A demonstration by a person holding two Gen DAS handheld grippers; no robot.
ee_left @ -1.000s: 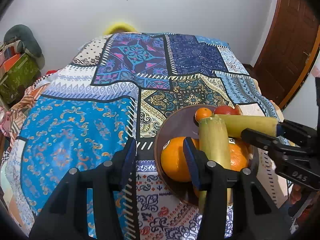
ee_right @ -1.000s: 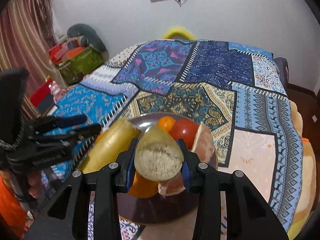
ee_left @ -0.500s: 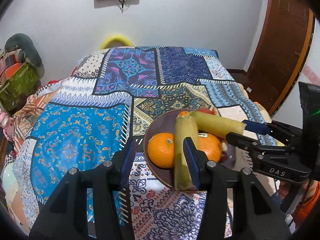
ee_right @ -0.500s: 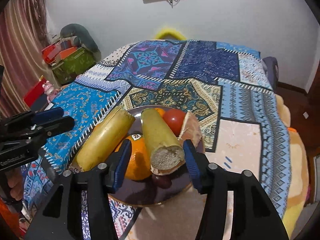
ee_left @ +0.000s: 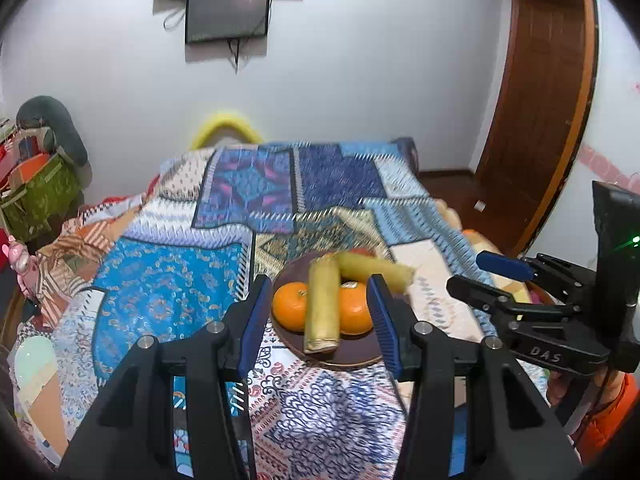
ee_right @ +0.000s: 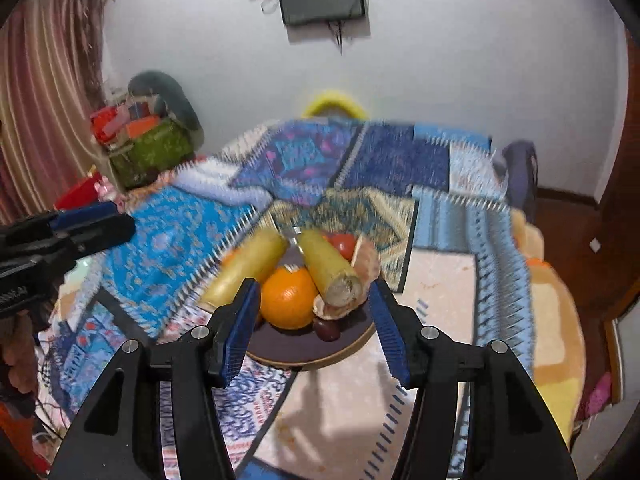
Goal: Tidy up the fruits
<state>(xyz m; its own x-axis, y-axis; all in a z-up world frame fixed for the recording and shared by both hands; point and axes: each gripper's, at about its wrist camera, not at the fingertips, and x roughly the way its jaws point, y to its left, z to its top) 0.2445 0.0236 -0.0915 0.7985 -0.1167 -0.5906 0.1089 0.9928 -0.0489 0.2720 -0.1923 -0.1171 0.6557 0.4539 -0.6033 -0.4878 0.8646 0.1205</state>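
Grippers first: my left gripper (ee_left: 320, 320) is spread wide with nothing between the blue pads, and my right gripper (ee_right: 314, 320) is the same, jaws apart and empty. Both hang above the near edge of the bed, looking down at the plate (ee_left: 352, 354) of fruit on the patchwork bedspread (ee_left: 168, 280). From the left one the plate sits dead ahead at 12 o'clock, framed right between the fingers. The nearest thing is one sugarcane piece (ee_left: 322, 304), its long axis running straight from 6 to 12, cut end toward me, resting on top of two oranges, one at about 11 (ee_left: 291, 306) and one at about 1 (ee_left: 355, 307). The second sugarcane piece (ee_left: 376, 270) lies further out, crossing from 12 toward 2. From the right gripper the plate rim (ee_right: 352, 346) is also at 12, with the big orange (ee_right: 289, 298) closest, the second cane's cut end (ee_right: 342, 290) just right of it at 1, and the other cane (ee_right: 248, 266) slanting off to 11. There's a tomato (ee_right: 345, 245) behind and something dark and small (ee_right: 328, 330) at the front, can't tell what. Looks to me like everything is piled up already, so if anything needs shifting, the left is lined up end-on with its cane and would have to turn to pinch across it. Everything's blurry, so take the fine details loosely.
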